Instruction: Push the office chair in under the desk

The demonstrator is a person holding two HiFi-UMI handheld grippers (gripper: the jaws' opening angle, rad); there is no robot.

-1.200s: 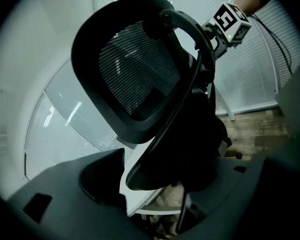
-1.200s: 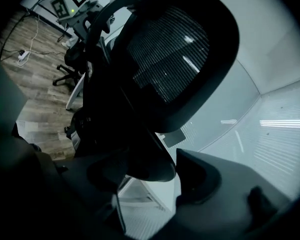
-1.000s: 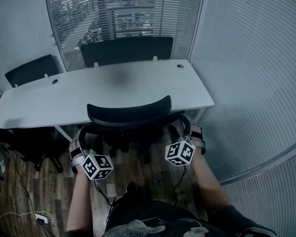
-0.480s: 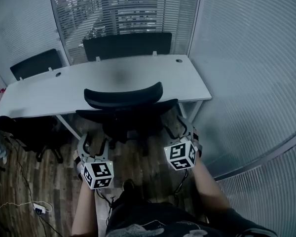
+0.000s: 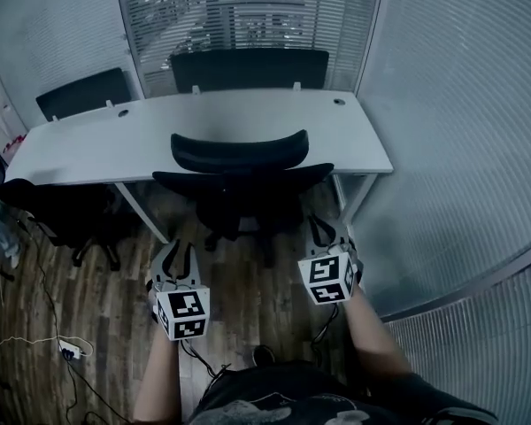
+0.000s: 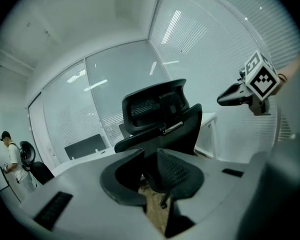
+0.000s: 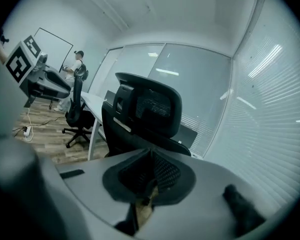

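Observation:
The black office chair (image 5: 241, 181) stands tucked against the white desk (image 5: 106, 149), its headrest level with the desk's near edge. Both grippers hang free over the wood floor, a short way behind the chair and touching nothing. My left gripper (image 5: 175, 250) has just been closing, and its jaws keep a narrow gap with nothing between them. My right gripper (image 5: 323, 227) is shut and empty. In the left gripper view the chair (image 6: 160, 116) rises beyond the left gripper (image 6: 150, 158). In the right gripper view the chair (image 7: 142, 114) rises beyond the right gripper (image 7: 150, 154).
Another black chair (image 5: 66, 215) stands under the desk's left end. Two chair backs (image 5: 248, 67) show behind the desk. A glass wall with blinds (image 5: 460, 149) runs along the right. Cables and a power strip (image 5: 67, 351) lie on the floor at left. A person (image 6: 11, 156) stands far off.
Both grippers let go of the chair and drew back toward me, rolling upright. Their jaws closed. The chair now sits further in under the desk.

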